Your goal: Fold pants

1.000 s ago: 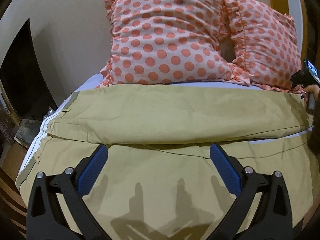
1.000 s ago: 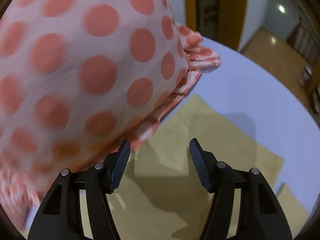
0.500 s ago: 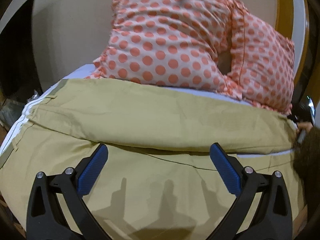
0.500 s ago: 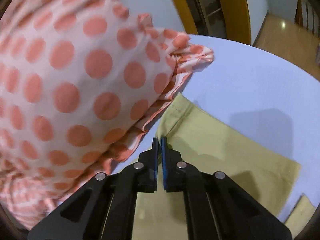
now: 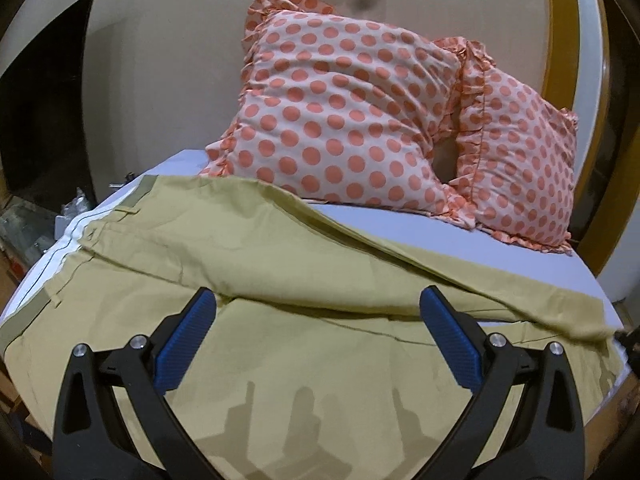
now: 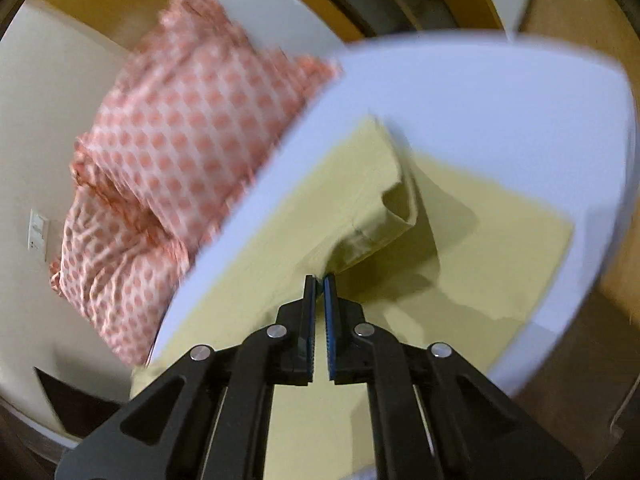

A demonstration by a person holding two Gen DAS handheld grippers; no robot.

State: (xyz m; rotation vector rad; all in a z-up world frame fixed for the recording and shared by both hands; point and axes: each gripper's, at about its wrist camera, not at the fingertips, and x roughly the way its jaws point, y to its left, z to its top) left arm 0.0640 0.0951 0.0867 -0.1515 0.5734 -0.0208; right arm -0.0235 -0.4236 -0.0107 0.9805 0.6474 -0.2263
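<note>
Khaki pants (image 5: 280, 264) lie across the bed (image 5: 520, 248), waistband at the left, legs running right. The far leg is lifted and drawn toward the near leg. My left gripper (image 5: 318, 336) is open and empty, hovering over the near leg. My right gripper (image 6: 319, 280) is shut on the hem of the far pant leg (image 6: 376, 208) and holds it raised above the other leg (image 6: 500, 240) on the sheet.
Two pink polka-dot pillows (image 5: 360, 120) lean against the wall at the head of the bed, also in the right wrist view (image 6: 180, 128). A dark cabinet (image 5: 40, 100) stands at the left. Wooden floor (image 6: 580, 0) lies beyond the bed's edge.
My right gripper closed on the far leg's hem and lifted it, pulling it away from the pillows toward the near leg. My left gripper stayed open over the pants.
</note>
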